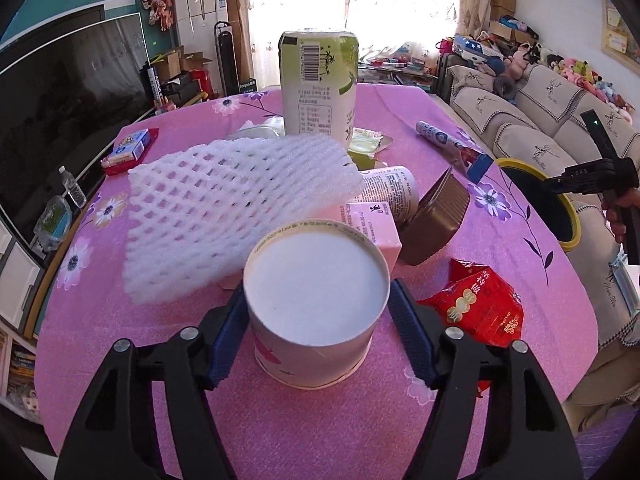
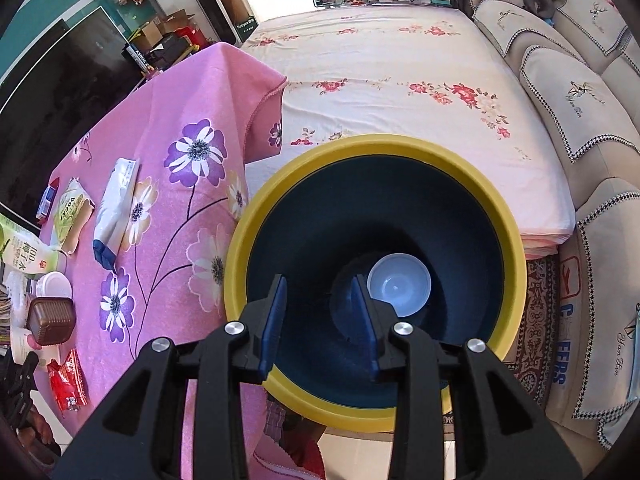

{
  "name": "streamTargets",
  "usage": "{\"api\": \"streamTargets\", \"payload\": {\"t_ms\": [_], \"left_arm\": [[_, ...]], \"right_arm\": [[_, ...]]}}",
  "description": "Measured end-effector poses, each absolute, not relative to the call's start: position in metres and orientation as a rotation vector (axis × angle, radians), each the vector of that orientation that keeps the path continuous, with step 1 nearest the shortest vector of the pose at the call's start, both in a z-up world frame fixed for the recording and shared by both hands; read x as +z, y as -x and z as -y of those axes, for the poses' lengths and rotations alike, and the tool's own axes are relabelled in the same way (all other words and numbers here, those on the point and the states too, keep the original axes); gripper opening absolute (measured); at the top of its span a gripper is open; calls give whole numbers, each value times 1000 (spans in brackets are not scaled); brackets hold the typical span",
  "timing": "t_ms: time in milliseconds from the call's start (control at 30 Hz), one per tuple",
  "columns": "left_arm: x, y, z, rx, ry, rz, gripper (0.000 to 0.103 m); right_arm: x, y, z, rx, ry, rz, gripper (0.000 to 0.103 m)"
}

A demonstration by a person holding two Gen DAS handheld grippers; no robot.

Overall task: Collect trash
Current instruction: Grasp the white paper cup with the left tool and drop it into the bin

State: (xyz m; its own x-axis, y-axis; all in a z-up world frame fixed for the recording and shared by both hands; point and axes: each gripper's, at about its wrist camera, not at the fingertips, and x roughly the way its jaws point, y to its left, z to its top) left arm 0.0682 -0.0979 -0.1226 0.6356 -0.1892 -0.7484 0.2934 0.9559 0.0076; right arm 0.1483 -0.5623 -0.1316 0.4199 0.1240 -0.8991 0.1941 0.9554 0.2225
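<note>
Pink cloth with flowers covers the table (image 1: 280, 420) in our left wrist view. Our left gripper (image 1: 316, 312) has its blue pads against both sides of an upside-down paper cup (image 1: 316, 304), which stands on the cloth, so the tongs are clamped on it. Behind the cup lie a white foam net (image 1: 224, 208), a pink carton (image 1: 372, 228) and a brown tray (image 1: 436, 220); a red wrapper (image 1: 480, 308) lies to the right, and a tall green can (image 1: 320, 84) stands further back.

In our right wrist view, the right gripper (image 2: 320, 324) hangs over the yellow-rimmed bin (image 2: 256, 240) beside the table. Its tongs are apart and hold nothing. A clear plastic cup (image 2: 400, 288) lies at the bottom of the bin.
</note>
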Motion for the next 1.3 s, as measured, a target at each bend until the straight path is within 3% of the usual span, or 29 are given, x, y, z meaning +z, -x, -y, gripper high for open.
{"api": "streamTargets", "payload": {"t_ms": [133, 600, 933, 1300], "left_arm": [[-121, -68, 98, -293, -137, -851, 57], [-54, -34, 121, -378, -196, -754, 57], [-23, -69, 263, -678, -230, -709, 58], [-54, -129, 447, -811, -320, -759, 59]], "right_arm": [[-132, -147, 563, -44, -318, -1140, 32], [-126, -133, 569, -19, -335, -1099, 32], [-110, -96, 604, -101, -317, -1046, 32], [-117, -63, 655, -156, -350, -1033, 32]]}}
